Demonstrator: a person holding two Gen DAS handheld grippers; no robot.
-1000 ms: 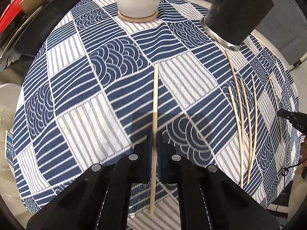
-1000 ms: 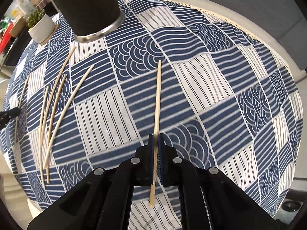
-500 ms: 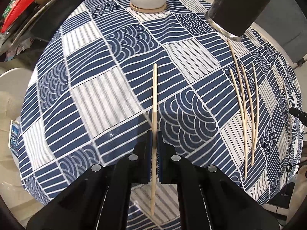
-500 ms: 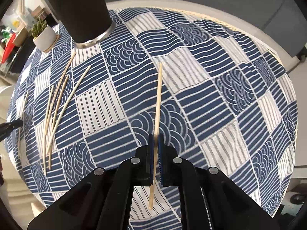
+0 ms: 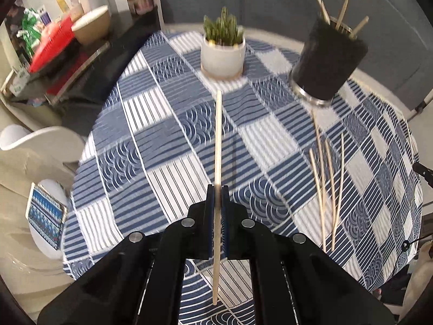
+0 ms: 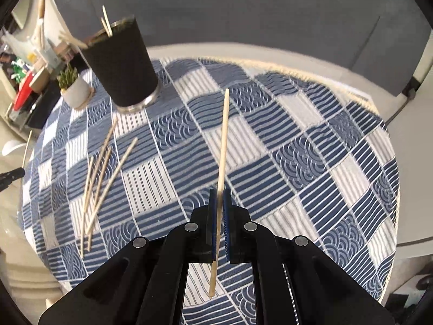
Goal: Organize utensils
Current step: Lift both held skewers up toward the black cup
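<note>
My left gripper (image 5: 217,189) is shut on a pale wooden chopstick (image 5: 218,140), held up off the table and pointing away from me. My right gripper (image 6: 219,192) is shut on a second chopstick (image 6: 223,140), also lifted above the cloth. A black cup (image 5: 327,59) with several chopsticks standing in it sits at the far right of the left wrist view; in the right wrist view the black cup (image 6: 121,65) is at the far left. Several loose chopsticks (image 5: 324,173) lie on the cloth below the cup, seen again as loose chopsticks (image 6: 100,181) in the right wrist view.
A round table carries a blue and white patterned cloth (image 5: 167,162). A white pot with a green plant (image 5: 222,54) stands at the back, left of the cup. A dark side shelf with a red item and a bowl (image 5: 89,27) lies beyond the table's left edge.
Both grippers have risen away from the table, each carrying its chopstick off the cloth. The cup's top and the plant have come into view.
</note>
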